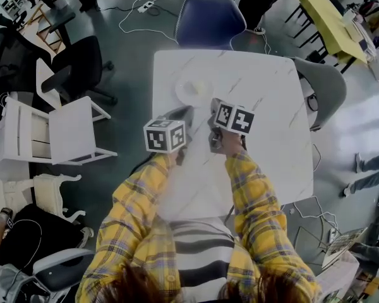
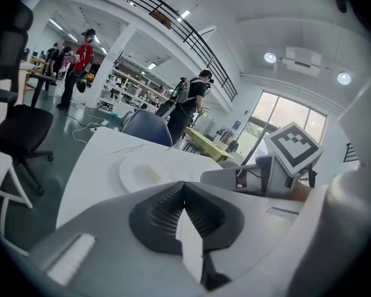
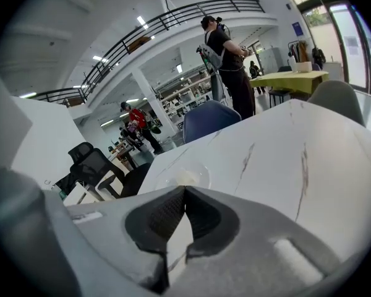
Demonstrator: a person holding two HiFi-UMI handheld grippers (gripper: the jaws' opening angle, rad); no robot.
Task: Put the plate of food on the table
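Yellow plaid sleeves (image 1: 136, 219) fill the bottom of the head view, over a striped top (image 1: 199, 254); they belong to the person wearing the camera. Each hand holds a claw out over a white worktop (image 1: 271, 150) with faint grey veins.

Seen from its own camera, the left claw (image 1: 187, 112) has its jaws pressed together, dark ribbed pads meeting at the tip, with nothing between them. The right claw (image 1: 213, 106) is likewise closed and empty, its pads touching along their length. The two claws sit side by side, near each other, and both point towards the far edge of the worktop. In the left gripper view the right claw shows at the right, with its black-and-white marker cube (image 2: 294, 148) on top.

A white plate (image 1: 194, 90) lies flat on the worktop just ahead of both claw tips, in the left half of the surface. Neither claw touches it. A small pale portion of food (image 3: 185, 178) sits in its middle; what kind of food cannot be told.

Beyond the worktop's far edge stands a blue chair (image 1: 208, 19), and a grey chair (image 1: 325, 84) stands at its right side. On the floor to the left are a white chair (image 1: 69, 131) and a black office chair (image 1: 82, 68). A yellow table (image 1: 328, 14) stands at the upper right.
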